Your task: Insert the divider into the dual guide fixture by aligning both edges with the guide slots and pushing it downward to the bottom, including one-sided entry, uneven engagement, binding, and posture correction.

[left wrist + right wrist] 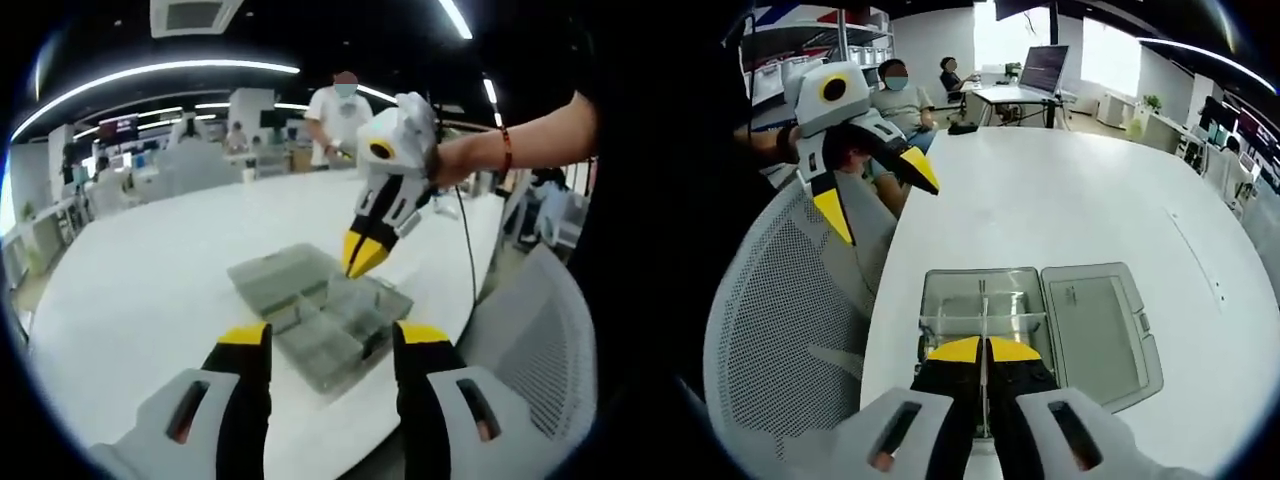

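A clear plastic box (950, 300) lies open on the white table (1060, 200), with its flat lid (1090, 335) folded out to the right. My right gripper (984, 350) is shut on a thin clear divider (983, 305), held edge-on and upright over the box's compartments. In the left gripper view the right gripper (362, 258) points down at the box (300, 325), its yellow tips together. My left gripper (333, 338) stands open on the near side of the box, with nothing between its jaws. The left gripper (878, 192) hangs in the air beyond the table edge.
A white mesh chair (790, 320) stands against the table edge beside the box, and its back (540, 340) is close by my left gripper. A person's forearm (520, 145) reaches in from the right. People sit and stand at the far side of the room.
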### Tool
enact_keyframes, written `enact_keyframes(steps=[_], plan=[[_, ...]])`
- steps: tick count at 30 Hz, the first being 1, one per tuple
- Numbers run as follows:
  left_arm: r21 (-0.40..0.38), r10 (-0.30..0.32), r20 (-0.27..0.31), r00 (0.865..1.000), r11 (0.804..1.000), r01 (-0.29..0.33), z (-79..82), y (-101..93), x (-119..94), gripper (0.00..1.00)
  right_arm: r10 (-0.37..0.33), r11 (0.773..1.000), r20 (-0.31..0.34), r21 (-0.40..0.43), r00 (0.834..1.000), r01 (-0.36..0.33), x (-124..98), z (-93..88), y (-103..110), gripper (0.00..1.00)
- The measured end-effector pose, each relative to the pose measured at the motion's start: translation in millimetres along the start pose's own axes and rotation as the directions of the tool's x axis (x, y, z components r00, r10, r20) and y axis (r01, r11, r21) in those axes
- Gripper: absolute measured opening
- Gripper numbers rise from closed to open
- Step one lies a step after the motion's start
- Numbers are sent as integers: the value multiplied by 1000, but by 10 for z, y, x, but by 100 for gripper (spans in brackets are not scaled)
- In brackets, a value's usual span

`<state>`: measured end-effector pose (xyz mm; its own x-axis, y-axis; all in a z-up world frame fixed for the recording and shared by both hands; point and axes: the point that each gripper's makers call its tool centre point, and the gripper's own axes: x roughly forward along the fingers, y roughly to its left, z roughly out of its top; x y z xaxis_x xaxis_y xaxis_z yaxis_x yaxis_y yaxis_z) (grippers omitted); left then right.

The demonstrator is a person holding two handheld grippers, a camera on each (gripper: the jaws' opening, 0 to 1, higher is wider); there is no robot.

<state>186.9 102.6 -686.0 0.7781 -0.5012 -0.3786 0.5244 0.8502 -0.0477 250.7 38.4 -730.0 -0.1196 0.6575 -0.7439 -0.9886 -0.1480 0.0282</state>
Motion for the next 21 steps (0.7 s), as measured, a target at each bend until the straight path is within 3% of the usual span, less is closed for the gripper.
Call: enact_keyframes(steps=[4,16,21], plan=[[-4,3,0,1000,1000,-3,-18,-4,-14,48,2,1000,-29,-11,1000,-2,30,-49,20,0],[-6,3,-2,1000,1000,-3,-23,-33,4,48,15,998,-10,-61,1000,-15,47,-56,32,0],[-9,2,-4,1000,1000,-2,-14,-34,21,48,11,999,-18,-32,1000,-12,58,-61,-12,0]])
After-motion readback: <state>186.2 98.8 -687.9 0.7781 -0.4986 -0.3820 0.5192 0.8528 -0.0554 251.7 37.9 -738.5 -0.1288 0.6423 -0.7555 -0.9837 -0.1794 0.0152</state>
